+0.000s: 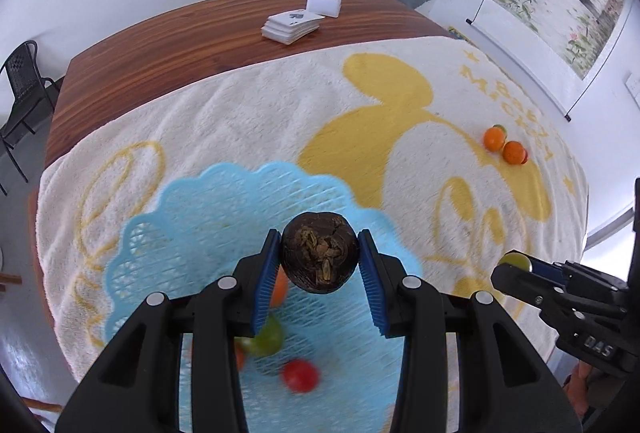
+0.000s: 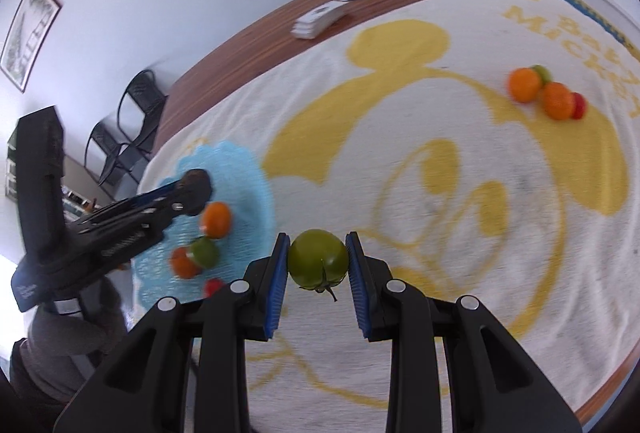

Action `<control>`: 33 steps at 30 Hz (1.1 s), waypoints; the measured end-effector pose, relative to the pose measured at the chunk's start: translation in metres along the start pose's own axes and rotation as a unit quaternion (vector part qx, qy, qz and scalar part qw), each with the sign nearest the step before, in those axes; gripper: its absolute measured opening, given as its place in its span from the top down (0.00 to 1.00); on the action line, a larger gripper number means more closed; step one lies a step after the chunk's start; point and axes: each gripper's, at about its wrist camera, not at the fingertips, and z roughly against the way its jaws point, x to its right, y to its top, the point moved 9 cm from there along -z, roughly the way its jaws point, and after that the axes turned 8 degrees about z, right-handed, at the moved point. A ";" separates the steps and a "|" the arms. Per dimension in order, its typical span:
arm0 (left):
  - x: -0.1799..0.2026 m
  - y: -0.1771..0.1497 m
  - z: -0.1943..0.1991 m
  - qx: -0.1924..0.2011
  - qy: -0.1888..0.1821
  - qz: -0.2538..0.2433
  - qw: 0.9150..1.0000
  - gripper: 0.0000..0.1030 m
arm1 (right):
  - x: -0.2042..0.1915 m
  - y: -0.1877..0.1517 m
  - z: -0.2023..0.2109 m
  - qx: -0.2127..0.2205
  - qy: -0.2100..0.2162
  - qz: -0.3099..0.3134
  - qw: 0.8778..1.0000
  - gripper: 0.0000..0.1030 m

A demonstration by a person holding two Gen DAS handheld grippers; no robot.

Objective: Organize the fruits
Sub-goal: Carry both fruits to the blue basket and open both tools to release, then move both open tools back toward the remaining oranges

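My left gripper (image 1: 319, 258) is shut on a dark brown wrinkled fruit (image 1: 319, 253) and holds it above the light blue lattice basket (image 1: 192, 217). In that basket lie an orange fruit (image 2: 216, 219), a green one (image 2: 204, 251), a second orange one (image 2: 184, 262) and a small red one (image 1: 300, 376). My right gripper (image 2: 318, 261) is shut on a green tomato (image 2: 318, 258) over the towel, just right of the basket (image 2: 240, 169). Far right on the towel sits a cluster of two oranges (image 2: 525, 84), a green fruit (image 2: 542, 72) and a red one (image 2: 579, 106).
A cream towel (image 1: 248, 113) with a yellow cartoon print covers most of the wooden table (image 1: 160, 45). A fanned deck of cards (image 1: 291, 25) and a white box (image 1: 324, 2) lie at the table's far end. Black chairs (image 2: 132, 113) stand beyond its left side.
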 end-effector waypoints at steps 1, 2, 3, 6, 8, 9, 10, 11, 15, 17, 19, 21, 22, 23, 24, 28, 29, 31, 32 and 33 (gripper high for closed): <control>-0.006 -0.002 0.000 -0.002 0.002 -0.003 1.000 0.61 | -0.008 -0.001 -0.001 0.000 0.003 0.004 1.000 0.72; -0.011 -0.004 -0.001 -0.005 0.002 -0.004 1.000 0.61 | -0.016 -0.001 -0.003 0.000 0.006 0.008 1.000 0.72; -0.016 -0.006 -0.001 -0.006 0.004 -0.005 1.000 0.61 | -0.026 -0.001 -0.005 0.000 0.009 0.015 1.000 0.72; -0.025 -0.010 -0.001 -0.009 0.004 -0.001 1.000 0.60 | -0.047 -0.002 -0.009 -0.001 0.016 0.027 1.000 0.72; -0.031 -0.012 -0.001 -0.012 0.003 0.003 1.000 0.54 | -0.058 -0.003 -0.013 -0.005 0.017 0.034 0.999 0.72; -0.034 -0.013 0.000 -0.011 -0.003 0.006 1.000 0.47 | -0.061 -0.004 -0.013 -0.007 0.018 0.035 0.999 0.72; -0.034 -0.013 0.001 -0.010 -0.006 0.006 1.000 0.43 | -0.065 -0.005 -0.015 -0.009 0.020 0.036 0.999 0.72; -0.034 -0.012 0.001 -0.008 -0.007 0.001 1.000 0.36 | -0.068 -0.006 -0.016 -0.011 0.021 0.036 0.999 0.72; -0.038 -0.010 0.003 -0.004 0.004 -0.013 1.000 0.27 | -0.077 -0.009 -0.024 -0.018 0.021 0.039 0.999 0.71; -0.040 -0.008 0.003 -0.002 0.012 -0.014 1.000 0.27 | -0.078 -0.010 -0.027 -0.022 0.022 0.036 0.999 0.71; -0.042 -0.007 0.004 0.000 0.013 -0.010 1.000 0.26 | -0.079 -0.011 -0.030 -0.027 0.025 0.029 0.999 0.71; -0.044 -0.005 0.006 0.003 0.014 -0.008 1.000 0.24 | -0.080 -0.010 -0.031 -0.024 0.021 0.028 0.999 0.60; -0.044 -0.005 0.006 0.004 0.015 -0.008 1.000 0.24 | -0.080 -0.010 -0.029 -0.020 0.020 0.028 0.999 0.56; -0.044 -0.005 0.007 0.004 0.016 -0.008 1.000 0.23 | -0.080 -0.009 -0.028 -0.017 0.019 0.029 0.999 0.49; -0.044 -0.006 0.007 0.005 0.016 -0.007 1.000 0.22 | -0.080 -0.008 -0.026 -0.012 0.017 0.028 0.999 0.46; -0.044 -0.006 0.008 0.007 0.021 -0.003 1.000 0.20 | -0.072 -0.007 -0.023 -0.006 0.013 0.021 1.000 0.46; -0.044 -0.006 0.009 0.008 0.022 -0.002 1.000 0.20 | -0.070 -0.007 -0.022 -0.006 0.012 0.021 1.000 0.46; -0.043 -0.006 0.009 0.010 0.023 -0.001 1.000 0.19 | -0.066 -0.009 -0.020 -0.003 0.008 0.021 1.000 0.46; -0.042 -0.005 0.009 0.010 0.024 0.000 1.000 0.19 | -0.064 -0.009 -0.019 -0.002 0.007 0.020 1.000 0.46; -0.041 -0.006 0.010 0.011 0.024 0.000 1.000 0.19 | -0.062 -0.010 -0.019 -0.002 0.006 0.019 1.000 0.46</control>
